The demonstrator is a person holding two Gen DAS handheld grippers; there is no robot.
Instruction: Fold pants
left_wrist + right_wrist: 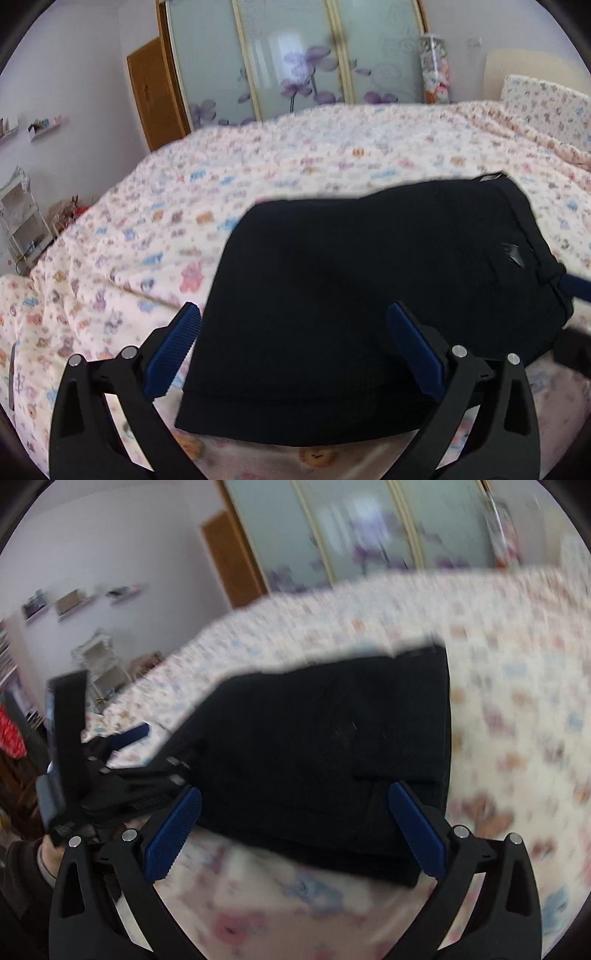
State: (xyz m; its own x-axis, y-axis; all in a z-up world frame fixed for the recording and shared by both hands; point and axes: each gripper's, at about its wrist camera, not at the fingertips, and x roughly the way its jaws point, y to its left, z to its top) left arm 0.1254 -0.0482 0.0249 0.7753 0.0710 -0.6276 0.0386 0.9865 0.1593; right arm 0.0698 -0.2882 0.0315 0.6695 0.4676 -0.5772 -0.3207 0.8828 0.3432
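The black pants [369, 280] lie folded in a thick stack on the patterned bedspread [184, 206]. A small grey logo shows near their right end. My left gripper [295, 314] is open and empty, its blue pads just above the stack's near edge. In the right wrist view the pants [314, 746] lie in the middle, blurred by motion. My right gripper [295, 797] is open and empty over the stack's near right corner. The left gripper [122, 746] shows at the left of that view, beside the stack's left end. A blue finger of the right gripper [576, 288] shows at the right edge.
The bed fills most of both views. A pillow [546, 107] lies at the far right by the headboard. A wardrobe with frosted flowered doors [295, 55] and a wooden door [155, 92] stand beyond the bed. A white shelf [22, 221] stands at the left.
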